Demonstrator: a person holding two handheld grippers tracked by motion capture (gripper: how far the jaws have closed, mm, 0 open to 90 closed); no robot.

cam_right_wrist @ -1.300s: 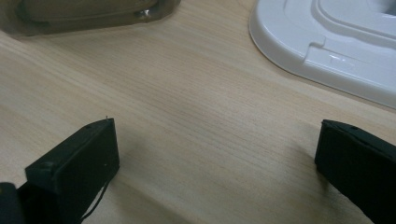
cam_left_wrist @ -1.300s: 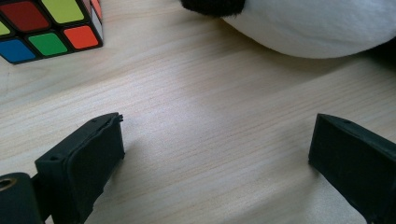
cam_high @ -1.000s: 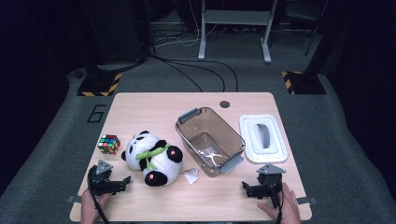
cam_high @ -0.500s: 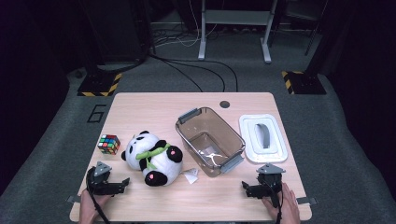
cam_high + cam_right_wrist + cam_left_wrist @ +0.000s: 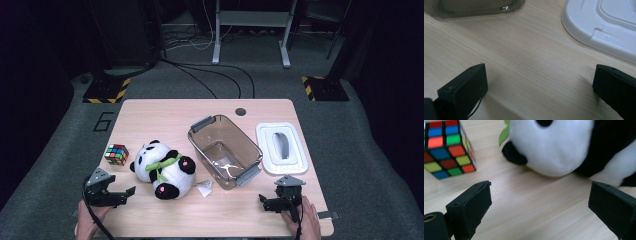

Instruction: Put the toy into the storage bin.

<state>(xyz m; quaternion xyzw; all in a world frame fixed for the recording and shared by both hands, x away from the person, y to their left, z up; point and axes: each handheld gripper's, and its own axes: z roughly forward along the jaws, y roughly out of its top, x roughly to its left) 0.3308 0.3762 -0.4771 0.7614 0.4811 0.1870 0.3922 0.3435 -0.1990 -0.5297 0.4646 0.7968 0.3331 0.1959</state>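
Both tools rest wide open on the wooden bench: left tool (image 5: 121,194) near the black-and-white plush panda (image 5: 162,169), right tool (image 5: 264,202) near the white lid (image 5: 281,148). Closing on soft fur probably slips, nudging the multicoloured puzzle cube (image 5: 116,154).

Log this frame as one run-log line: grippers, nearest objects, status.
left gripper: open, empty, facing panda plush | right gripper: open, empty, near white lid | clear bin: uncovered | status: nothing grasped
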